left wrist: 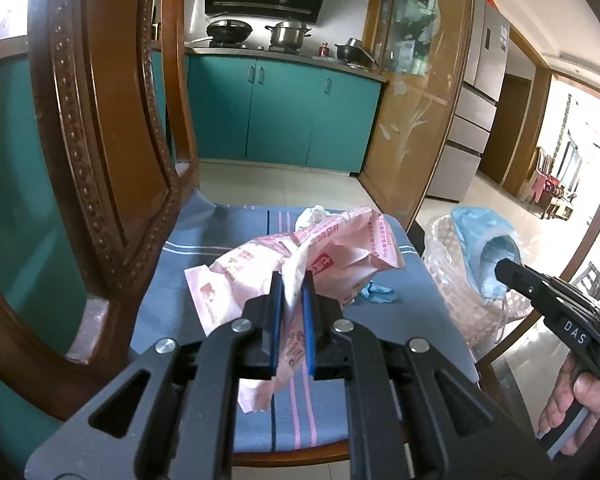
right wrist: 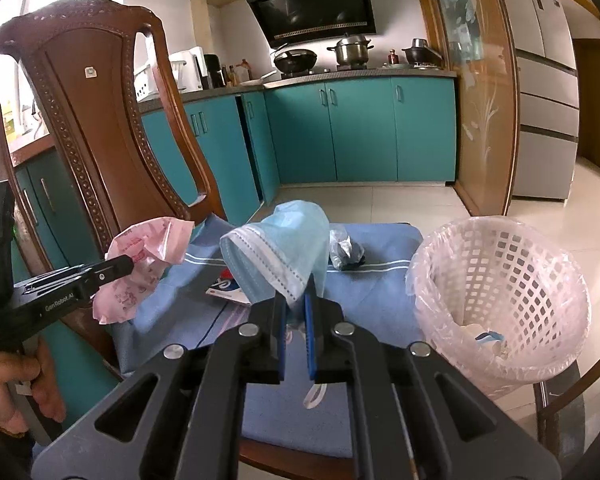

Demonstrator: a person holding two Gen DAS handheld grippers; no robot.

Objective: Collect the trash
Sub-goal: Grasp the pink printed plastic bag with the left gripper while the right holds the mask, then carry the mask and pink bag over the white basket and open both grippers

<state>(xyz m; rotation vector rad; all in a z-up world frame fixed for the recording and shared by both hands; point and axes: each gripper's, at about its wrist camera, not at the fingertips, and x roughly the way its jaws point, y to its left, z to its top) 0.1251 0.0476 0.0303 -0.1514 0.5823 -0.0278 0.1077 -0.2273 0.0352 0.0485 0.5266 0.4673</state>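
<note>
Left gripper (left wrist: 293,280) clamping crumpled pink printed wrapper (left wrist: 332,248); right gripper (right wrist: 296,300) pinching light-blue pleated face mask (right wrist: 284,248) beside white lined mesh basket (right wrist: 500,280).

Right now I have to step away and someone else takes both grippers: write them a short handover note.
Left gripper: shut on the pink wrapper, held above the chair cushion.
Right gripper: shut on the blue face mask, also over the cushion, left of the basket.
White lined basket stands right of the chair; a few scraps already lie inside.
Left to do: drop mask and wrapper into the basket, then collect the grey crumpled piece, the small blue scrap and the printed packet from the cushion.
</note>
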